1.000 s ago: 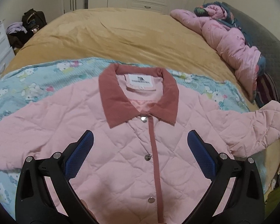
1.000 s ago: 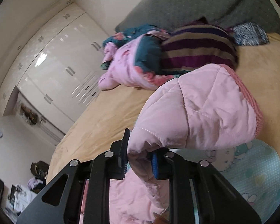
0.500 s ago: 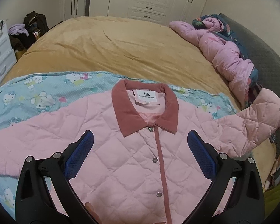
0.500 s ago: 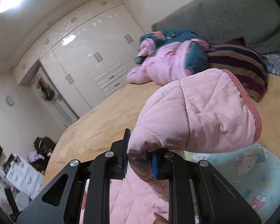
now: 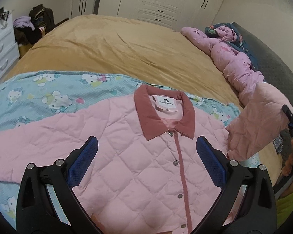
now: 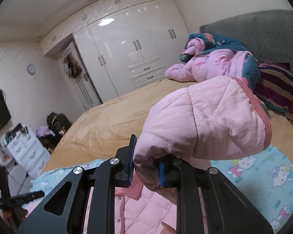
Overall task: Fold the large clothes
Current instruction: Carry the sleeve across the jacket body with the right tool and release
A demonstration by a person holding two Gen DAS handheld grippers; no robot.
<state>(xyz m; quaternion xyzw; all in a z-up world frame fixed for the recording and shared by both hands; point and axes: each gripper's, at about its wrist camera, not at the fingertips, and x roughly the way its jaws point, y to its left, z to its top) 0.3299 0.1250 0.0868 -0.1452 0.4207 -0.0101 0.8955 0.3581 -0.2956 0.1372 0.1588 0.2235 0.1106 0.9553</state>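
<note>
folding the sleeve (image 6: 205,120) in: right hand-held gripper (image 6: 146,167) pinches it above the pink jacket (image 5: 127,165) on the bed (image 5: 117,48); left hand-held gripper (image 5: 146,161) gapes empty. next, lay it across the chest.

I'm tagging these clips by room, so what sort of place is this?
Most likely a home bedroom: a wide bed under a tan cover, a white built-in wardrobe along the far wall, and a small white chest of drawers beside it.
</note>
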